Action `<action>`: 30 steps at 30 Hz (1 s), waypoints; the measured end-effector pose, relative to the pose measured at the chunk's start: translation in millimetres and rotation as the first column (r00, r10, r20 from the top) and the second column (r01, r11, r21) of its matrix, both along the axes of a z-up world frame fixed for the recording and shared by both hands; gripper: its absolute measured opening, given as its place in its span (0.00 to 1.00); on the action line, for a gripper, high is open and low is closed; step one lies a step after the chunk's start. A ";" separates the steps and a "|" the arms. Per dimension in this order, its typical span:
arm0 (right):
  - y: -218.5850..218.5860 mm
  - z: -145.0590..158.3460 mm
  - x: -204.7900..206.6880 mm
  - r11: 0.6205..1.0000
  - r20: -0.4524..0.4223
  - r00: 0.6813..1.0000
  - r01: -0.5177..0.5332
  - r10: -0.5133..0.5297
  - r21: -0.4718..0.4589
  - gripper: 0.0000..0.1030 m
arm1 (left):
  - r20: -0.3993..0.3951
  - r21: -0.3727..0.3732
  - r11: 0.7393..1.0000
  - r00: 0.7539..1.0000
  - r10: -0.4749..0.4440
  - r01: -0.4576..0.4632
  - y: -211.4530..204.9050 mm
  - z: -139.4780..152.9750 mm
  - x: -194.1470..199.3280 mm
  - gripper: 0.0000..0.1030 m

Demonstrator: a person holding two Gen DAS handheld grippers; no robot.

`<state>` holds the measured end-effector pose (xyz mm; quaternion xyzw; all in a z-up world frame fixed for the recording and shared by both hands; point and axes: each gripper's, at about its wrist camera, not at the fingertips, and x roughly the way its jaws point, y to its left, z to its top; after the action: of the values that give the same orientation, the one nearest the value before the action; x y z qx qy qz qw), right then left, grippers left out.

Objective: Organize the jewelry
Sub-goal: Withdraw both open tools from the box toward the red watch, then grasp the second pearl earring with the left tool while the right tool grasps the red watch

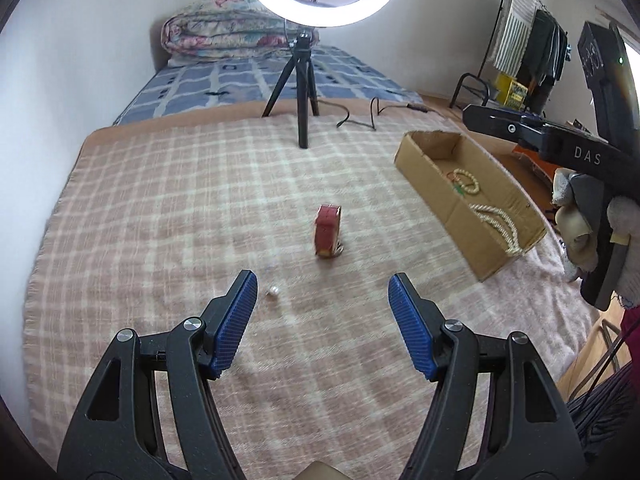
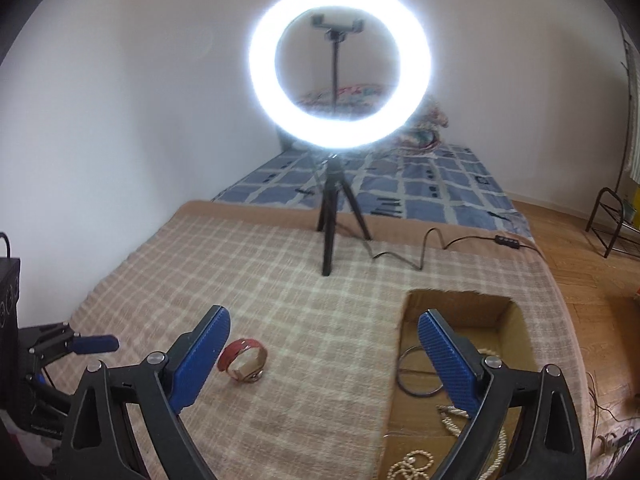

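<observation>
A red strap bracelet (image 1: 328, 231) stands on edge on the checked blanket (image 1: 160, 200), ahead of my open, empty left gripper (image 1: 322, 292). A small pearl bead (image 1: 273, 291) lies just right of its left fingertip. A cardboard box (image 1: 460, 216) at the right holds pearl necklaces (image 1: 496, 220) and a bead bracelet (image 1: 466, 181). In the right wrist view my right gripper (image 2: 324, 328) is open and empty, hovering over the box's (image 2: 396, 360) left edge; the red bracelet (image 2: 242, 360) lies by its left finger. A dark ring-shaped cord (image 2: 416, 372) and pearls (image 2: 416, 464) lie in the box.
A lit ring light on a black tripod (image 1: 304, 92) stands at the blanket's far edge with its cable (image 2: 424, 248) trailing right. A blue checked mattress (image 2: 420, 184) and folded quilt (image 1: 232, 28) lie beyond. A wall runs along the left; wooden floor lies to the right.
</observation>
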<state>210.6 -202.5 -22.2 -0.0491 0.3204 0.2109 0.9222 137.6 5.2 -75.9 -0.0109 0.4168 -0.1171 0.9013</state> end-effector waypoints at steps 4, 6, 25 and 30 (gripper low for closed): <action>23.3 -19.9 -1.4 0.998 -0.035 0.998 -0.057 0.056 -0.040 0.91 | -0.031 0.020 1.000 1.000 0.001 0.000 5.9 -16.7 -0.3 0.68; 35.0 -32.3 -1.3 0.994 -0.056 0.995 -0.088 0.085 -0.066 0.90 | -0.049 0.026 1.000 0.999 0.002 -0.001 9.3 -24.8 -0.6 0.68; 89.4 -126.5 33.3 0.972 -0.247 0.953 -0.207 0.176 -0.107 0.91 | -0.187 0.009 0.999 0.981 0.043 -0.042 35.1 -77.5 35.6 0.41; 95.2 -142.1 45.7 0.975 -0.259 0.951 -0.201 0.171 -0.093 0.91 | -0.201 0.020 0.999 0.979 0.030 -0.026 30.3 -84.8 45.3 0.41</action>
<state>256.3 -107.2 -164.3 -0.1066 0.4395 0.2821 0.8461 182.9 35.4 -160.7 -0.0210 0.5067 -0.0991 0.8562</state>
